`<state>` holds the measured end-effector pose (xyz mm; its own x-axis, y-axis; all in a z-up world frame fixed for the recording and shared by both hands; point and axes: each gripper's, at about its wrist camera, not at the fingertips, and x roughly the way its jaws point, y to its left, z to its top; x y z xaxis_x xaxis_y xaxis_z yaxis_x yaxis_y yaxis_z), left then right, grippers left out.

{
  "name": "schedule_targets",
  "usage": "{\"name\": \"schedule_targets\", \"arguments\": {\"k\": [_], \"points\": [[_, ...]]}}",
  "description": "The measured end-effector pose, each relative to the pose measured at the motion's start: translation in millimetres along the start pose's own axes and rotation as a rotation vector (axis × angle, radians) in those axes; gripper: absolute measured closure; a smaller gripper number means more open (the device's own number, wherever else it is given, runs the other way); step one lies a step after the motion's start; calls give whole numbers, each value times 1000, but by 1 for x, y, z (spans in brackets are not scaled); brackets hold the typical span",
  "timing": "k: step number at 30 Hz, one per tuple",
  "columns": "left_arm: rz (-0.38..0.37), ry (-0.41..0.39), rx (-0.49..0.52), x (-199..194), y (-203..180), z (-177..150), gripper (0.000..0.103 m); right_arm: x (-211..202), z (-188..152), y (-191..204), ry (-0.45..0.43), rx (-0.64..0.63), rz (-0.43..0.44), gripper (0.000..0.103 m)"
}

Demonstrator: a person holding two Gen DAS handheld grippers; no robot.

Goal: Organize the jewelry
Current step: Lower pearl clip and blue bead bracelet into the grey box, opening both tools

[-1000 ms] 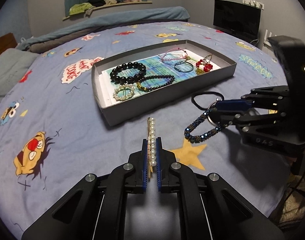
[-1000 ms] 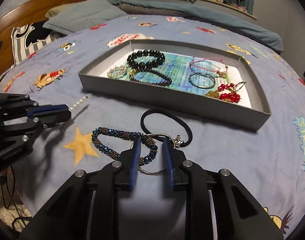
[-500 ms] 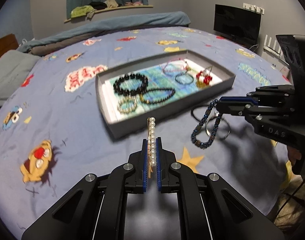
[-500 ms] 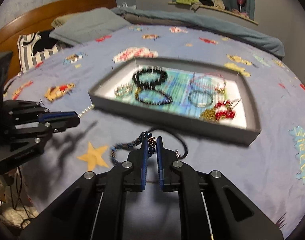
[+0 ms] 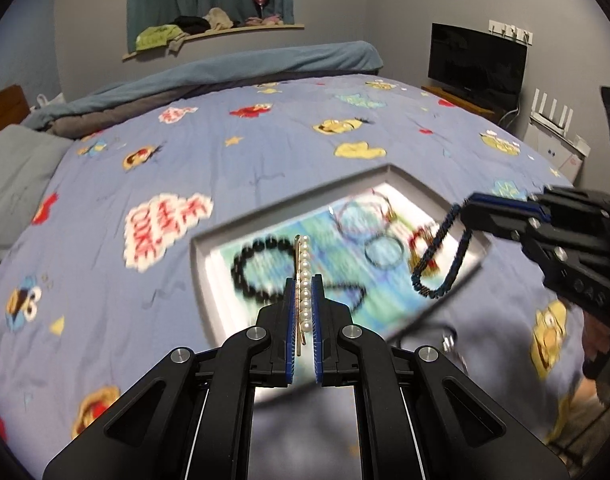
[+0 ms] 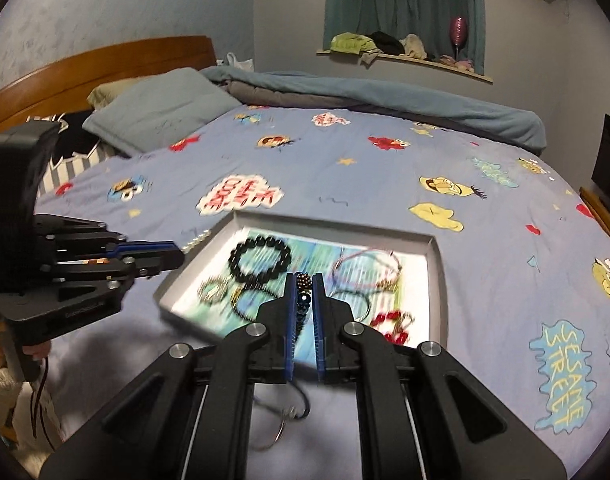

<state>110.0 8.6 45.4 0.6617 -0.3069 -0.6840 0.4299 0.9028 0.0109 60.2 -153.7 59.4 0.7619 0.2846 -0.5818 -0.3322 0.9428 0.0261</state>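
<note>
Bed (image 5: 265, 152): blue cartoon-print cover; carries the tray near its near edge.
Tray (image 6: 435, 280): shallow grey box, open top, patterned paper inside; already holds a black bead bracelet (image 6: 261, 258), thin hoops and a red beaded piece (image 6: 389, 322). Contents blurred in both views.
Right tool (image 6: 304, 300): pressed together on the blue beaded bracelet (image 5: 445, 256), which dangles in a loop above the tray's right end.
Left tool (image 5: 303, 304): pinching the pearl hair clip (image 5: 303, 268) lengthwise, held above the tray's near edge, left of middle.
Hair tie (image 6: 301, 404): black, on the cover outside the tray's near edge, beside a metal ring.
Step in hand: likely carrying both pieces to the tray.
Next move: lower each over a bare patch of paper, part the fingers; the dangling loop needs slow lowering to avoid tangling with the red piece.
</note>
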Motion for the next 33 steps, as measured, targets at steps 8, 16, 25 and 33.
{"name": "schedule_targets", "arguments": {"k": [8, 16, 25, 33], "points": [[1, 57, 18, 68, 9, 38, 95, 34, 9, -15, 14, 29, -10, 96], [-46, 157, 24, 125, 2, 39, 95, 67, -7, -21, 80, 49, 17, 96], [-100, 223, 26, 150, -6, 27, 95, 96, -27, -39, 177, 94, -9, 96], [-94, 219, 31, 149, -9, 27, 79, 96, -34, -42, 205, 109, -8, 95]]}}
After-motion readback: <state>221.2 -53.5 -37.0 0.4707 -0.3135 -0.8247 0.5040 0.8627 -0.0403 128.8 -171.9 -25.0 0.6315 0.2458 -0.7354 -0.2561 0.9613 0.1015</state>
